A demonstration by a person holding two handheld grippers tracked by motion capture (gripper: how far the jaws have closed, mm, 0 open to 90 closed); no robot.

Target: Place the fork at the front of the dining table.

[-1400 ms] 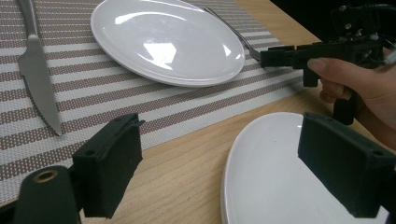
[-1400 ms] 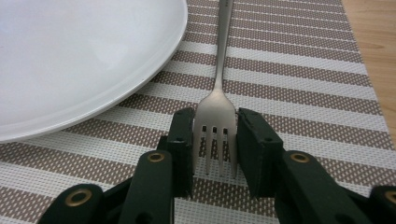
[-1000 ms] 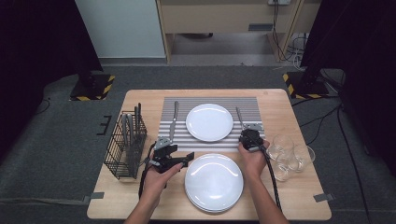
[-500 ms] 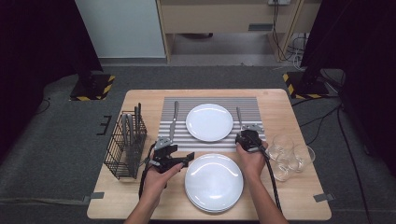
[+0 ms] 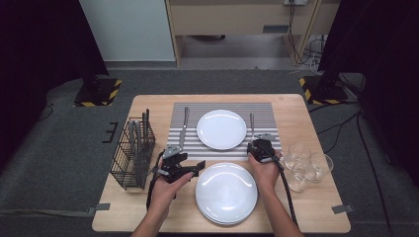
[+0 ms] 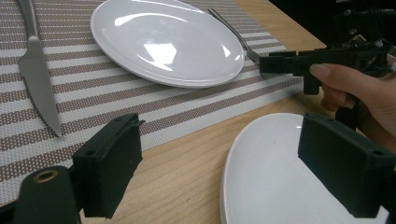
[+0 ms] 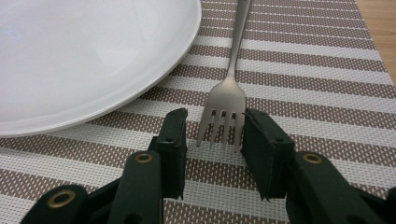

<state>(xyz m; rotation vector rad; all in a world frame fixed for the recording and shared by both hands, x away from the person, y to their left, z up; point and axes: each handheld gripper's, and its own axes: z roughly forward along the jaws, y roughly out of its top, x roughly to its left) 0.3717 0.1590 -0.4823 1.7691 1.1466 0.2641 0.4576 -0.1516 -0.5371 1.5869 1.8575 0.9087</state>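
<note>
A fork (image 7: 226, 98) lies on the striped placemat (image 5: 222, 106), just right of a white plate (image 5: 221, 129). My right gripper (image 7: 215, 140) is low on the mat, its jaws standing on either side of the fork's tines. The right jaw touches them and a small gap shows on the left. In the high view the right gripper (image 5: 259, 146) is at the fork's (image 5: 251, 123) near end. My left gripper (image 6: 224, 144) hangs wide open over the wood beside the near white plates (image 6: 271, 186), holding nothing. A knife (image 5: 183, 128) lies left of the far plate.
A black wire cutlery basket (image 5: 132, 153) stands at the table's left edge. Three clear glasses (image 5: 306, 165) sit at the right, close to my right hand. The stack of white plates (image 5: 226, 192) lies between the two hands near the front edge.
My right gripper has edged slightly left and forward onto the fork's tines. The left gripper has stayed where it was.
</note>
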